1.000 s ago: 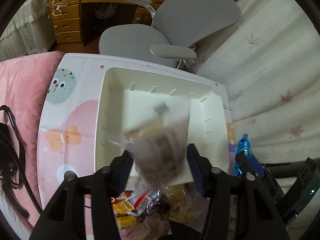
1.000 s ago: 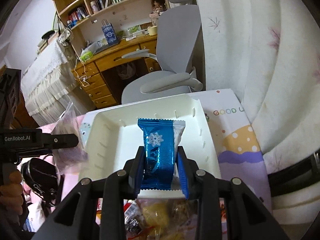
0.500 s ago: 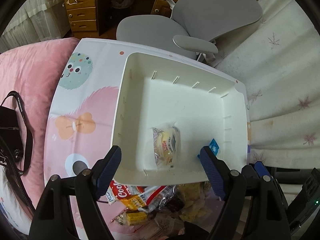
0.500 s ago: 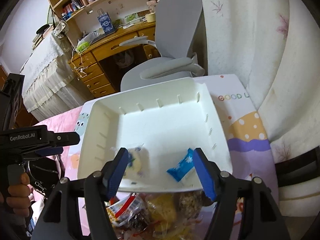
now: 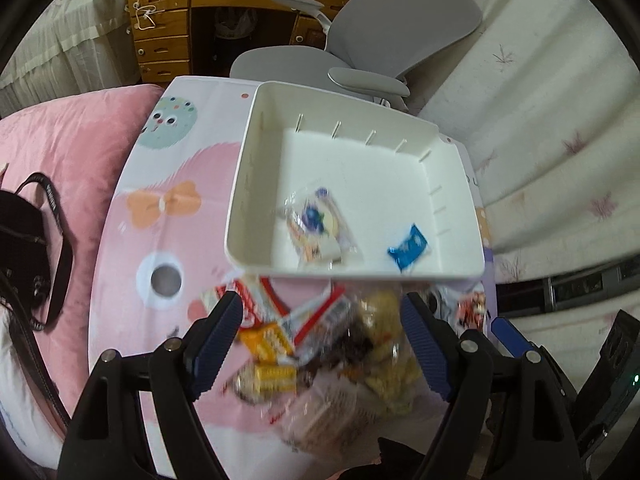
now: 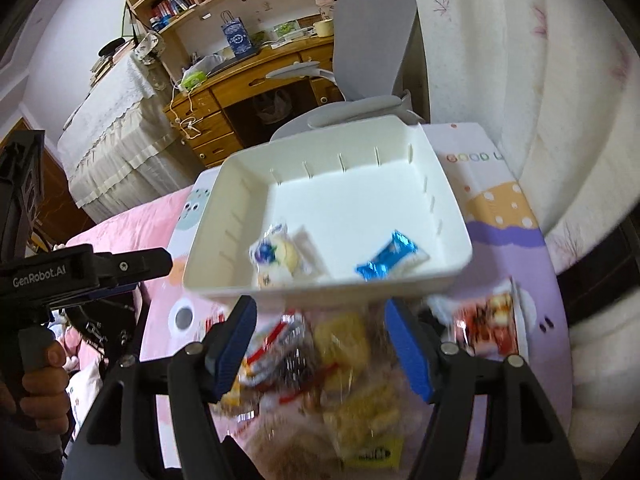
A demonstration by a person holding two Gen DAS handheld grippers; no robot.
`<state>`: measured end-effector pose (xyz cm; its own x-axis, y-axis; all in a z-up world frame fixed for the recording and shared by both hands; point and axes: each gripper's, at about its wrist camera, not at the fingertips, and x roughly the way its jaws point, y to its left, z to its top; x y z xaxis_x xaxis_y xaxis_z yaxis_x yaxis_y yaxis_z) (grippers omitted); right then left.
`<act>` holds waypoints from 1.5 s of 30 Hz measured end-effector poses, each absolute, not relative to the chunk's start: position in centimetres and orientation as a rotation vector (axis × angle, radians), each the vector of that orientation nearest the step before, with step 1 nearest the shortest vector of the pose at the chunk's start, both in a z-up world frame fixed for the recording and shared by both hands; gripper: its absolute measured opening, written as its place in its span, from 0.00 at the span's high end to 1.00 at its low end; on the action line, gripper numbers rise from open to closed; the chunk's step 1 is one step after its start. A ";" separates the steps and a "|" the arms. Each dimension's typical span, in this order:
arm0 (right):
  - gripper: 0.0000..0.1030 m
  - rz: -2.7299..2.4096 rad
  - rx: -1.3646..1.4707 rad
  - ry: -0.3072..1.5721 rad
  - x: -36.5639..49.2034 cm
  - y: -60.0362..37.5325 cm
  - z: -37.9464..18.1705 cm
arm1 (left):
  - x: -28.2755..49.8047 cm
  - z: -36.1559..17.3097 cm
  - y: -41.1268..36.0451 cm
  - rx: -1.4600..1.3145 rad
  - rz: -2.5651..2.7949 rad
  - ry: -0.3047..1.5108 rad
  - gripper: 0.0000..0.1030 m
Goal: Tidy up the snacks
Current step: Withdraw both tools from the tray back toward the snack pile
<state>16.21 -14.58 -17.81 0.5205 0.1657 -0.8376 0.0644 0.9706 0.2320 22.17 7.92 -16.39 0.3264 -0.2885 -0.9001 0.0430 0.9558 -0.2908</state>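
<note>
Tongs, left [image 5: 322, 330] and right [image 6: 320, 338], are held wide and empty (both over the snack pile [image 6: 332, 368]); another packet is to be gripped next for the white bin [image 5: 456, 184] ahead.

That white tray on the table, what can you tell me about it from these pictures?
The white tray is a squarish open bin that looks like matte plastic, with rounded corners, raised walls and short slots along the inner walls. It sits flat on a cartoon-print cloth, in front of a grey chair. Most of its floor is bare. Two snacks lie near its front wall: a clear packet with a pale pastry and a blue packet, apart from each other. The snack pile lies just outside that wall.
</note>
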 end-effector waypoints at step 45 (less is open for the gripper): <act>0.23 0.070 0.394 1.063 2.1 -14.4 -17.0 | 2.6 -12.8 16.3 -0.200 -0.055 1.155 0.22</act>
<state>2.05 -14.45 -17.01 0.4909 0.2434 -0.8365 0.1320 0.9283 0.3476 2.62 16.33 -12.79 0.4051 -0.1462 -0.9025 -0.0590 0.9809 -0.1853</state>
